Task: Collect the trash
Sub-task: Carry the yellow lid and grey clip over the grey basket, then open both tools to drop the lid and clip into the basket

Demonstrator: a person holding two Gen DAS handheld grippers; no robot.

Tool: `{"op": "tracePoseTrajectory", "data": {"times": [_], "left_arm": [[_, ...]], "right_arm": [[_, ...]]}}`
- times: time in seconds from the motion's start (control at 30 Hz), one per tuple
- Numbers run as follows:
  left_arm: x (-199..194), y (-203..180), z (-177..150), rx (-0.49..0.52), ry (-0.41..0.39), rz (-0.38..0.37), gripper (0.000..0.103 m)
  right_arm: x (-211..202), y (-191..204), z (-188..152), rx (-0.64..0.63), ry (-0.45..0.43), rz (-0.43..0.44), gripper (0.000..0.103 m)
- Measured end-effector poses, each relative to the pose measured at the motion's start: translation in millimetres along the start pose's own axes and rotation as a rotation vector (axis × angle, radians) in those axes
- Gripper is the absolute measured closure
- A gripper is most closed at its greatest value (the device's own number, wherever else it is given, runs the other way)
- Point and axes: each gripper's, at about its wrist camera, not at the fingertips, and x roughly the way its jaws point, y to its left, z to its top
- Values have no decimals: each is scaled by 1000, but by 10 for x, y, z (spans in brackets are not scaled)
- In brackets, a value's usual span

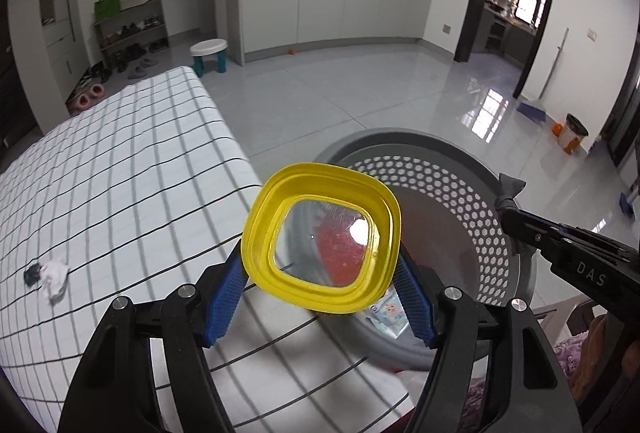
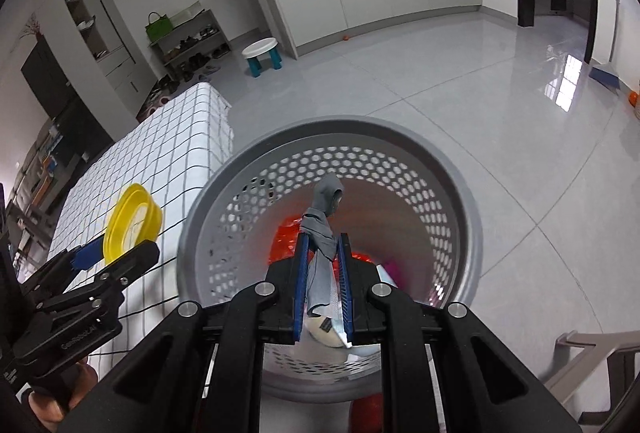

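Observation:
My left gripper is shut on a yellow plastic lid with a clear middle, held over the table edge beside the grey perforated basket. The lid also shows in the right wrist view. My right gripper is shut on a grey rag, held above the basket's mouth. The basket holds red wrapping and other trash. A crumpled white tissue and a small dark scrap lie on the checked tablecloth.
The basket stands on the grey tiled floor at the table's right end. A white stool, a shoe rack and cabinets are at the far wall. A small bin and a broom stand at right.

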Motion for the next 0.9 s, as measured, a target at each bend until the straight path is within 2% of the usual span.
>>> {"op": "tracePoseTrajectory", "data": {"times": [0.33, 0.8, 0.9], "left_arm": [[268, -266, 115, 43, 34, -41, 35], [267, -354, 180, 70, 29, -41, 33], [255, -333, 185, 61, 31, -36, 25]], "right_arm": [[79, -127, 1, 27, 27, -4, 89], [99, -178, 29, 57, 30, -2, 88], [82, -197, 31, 58, 29, -1, 82]]}}
